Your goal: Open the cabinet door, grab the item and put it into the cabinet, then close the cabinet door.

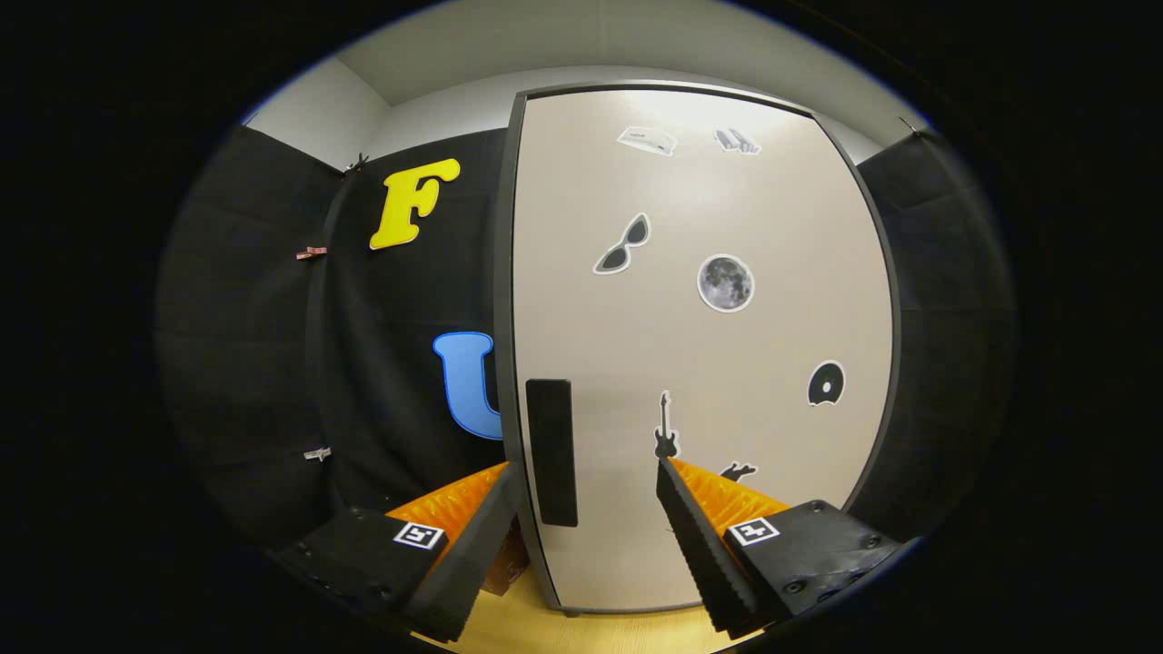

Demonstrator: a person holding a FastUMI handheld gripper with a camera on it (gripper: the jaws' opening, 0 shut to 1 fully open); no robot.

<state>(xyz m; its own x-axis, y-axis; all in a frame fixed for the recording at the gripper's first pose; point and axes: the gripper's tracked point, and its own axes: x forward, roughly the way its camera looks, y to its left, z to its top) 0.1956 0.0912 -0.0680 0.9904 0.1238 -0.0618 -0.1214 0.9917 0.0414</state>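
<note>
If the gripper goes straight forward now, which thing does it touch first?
Most likely the closed cabinet door. The gripper is open with nothing held, and the door's dark vertical handle stands just ahead between its fingers, nearer the left one. How much gap remains to the door cannot be judged.

Black cloth wall [391, 363], pale ceiling [581, 36], wooden floor [581, 631].

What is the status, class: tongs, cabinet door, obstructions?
Tongs open, holding nothing. Cabinet door shut, its black handle between the fingers, just ahead. Nothing blocking.

Closed beige cabinet door [700, 363], black handle [551, 451] left.
</note>
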